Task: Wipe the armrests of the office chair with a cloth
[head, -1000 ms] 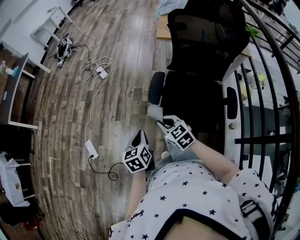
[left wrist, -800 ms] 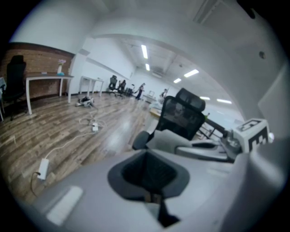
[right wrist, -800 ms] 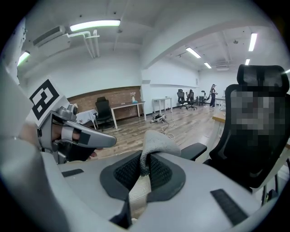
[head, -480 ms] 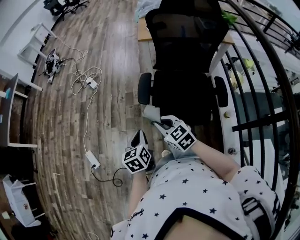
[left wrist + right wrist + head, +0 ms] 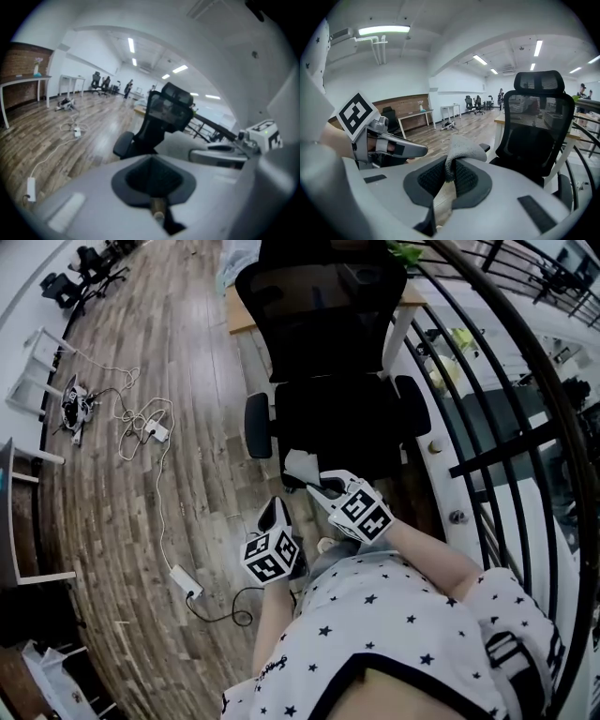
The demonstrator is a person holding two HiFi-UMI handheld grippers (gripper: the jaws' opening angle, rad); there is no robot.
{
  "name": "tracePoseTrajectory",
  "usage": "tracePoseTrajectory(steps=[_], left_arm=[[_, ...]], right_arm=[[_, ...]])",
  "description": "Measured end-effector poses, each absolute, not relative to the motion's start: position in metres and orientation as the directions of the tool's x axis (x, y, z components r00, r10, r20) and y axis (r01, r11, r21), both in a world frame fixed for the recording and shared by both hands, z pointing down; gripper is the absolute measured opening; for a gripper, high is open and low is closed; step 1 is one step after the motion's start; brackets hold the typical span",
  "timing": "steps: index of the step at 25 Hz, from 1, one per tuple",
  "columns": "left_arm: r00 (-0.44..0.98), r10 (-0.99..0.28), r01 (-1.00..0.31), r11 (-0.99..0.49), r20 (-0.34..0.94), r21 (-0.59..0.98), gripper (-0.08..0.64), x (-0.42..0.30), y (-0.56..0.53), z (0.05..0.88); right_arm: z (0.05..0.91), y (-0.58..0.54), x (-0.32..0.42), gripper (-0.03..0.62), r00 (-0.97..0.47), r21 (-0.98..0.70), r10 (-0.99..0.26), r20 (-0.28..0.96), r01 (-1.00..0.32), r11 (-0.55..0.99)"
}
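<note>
The black mesh office chair [image 5: 342,418] stands just ahead of me, with its left armrest [image 5: 259,425] and right armrest [image 5: 412,406] both showing. My right gripper [image 5: 317,487] is shut on a grey cloth [image 5: 302,466], held just short of the seat's front edge. In the right gripper view the cloth [image 5: 461,149] sticks up from the closed jaws, apart from the chair [image 5: 539,126]. My left gripper [image 5: 275,514] hangs lower left of it over the floor, shut with nothing in it. The left gripper view shows the chair [image 5: 161,119] ahead.
A white power strip and cable [image 5: 185,579] trail across the wood floor at the left. A black railing [image 5: 497,442] curves along the right side behind the chair. A wooden desk [image 5: 246,310] stands beyond the backrest. White tables [image 5: 37,362] stand far left.
The chair has shifted left and lower in the head view, nearer to my grippers. Both grippers keep their places and their hold.
</note>
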State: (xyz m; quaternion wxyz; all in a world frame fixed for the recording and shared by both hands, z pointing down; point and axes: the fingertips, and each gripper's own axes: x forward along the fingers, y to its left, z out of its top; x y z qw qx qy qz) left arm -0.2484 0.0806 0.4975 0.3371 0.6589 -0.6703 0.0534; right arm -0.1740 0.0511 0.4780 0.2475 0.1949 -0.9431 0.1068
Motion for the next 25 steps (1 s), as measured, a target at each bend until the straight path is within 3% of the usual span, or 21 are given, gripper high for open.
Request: tracePoseTrajectory(steps=[9, 25], left_arm=[[0.145, -0.837, -0.931, 0.066, 0.528, 0.360, 0.006, -0.206, 0.056, 0.498], [0.124, -0.822, -0.936, 0.091, 0.557, 0.342, 0.006, -0.116, -0.009, 0.497]], right_arm=[[0.476, 0.032, -0.119, 0.031, -0.773, -0.111, -0.383, 0.506, -0.498, 0.860], [0.461, -0.053, -0.024, 0.031, -0.790, -0.137, -0.399, 0.466, -0.510, 0.850]])
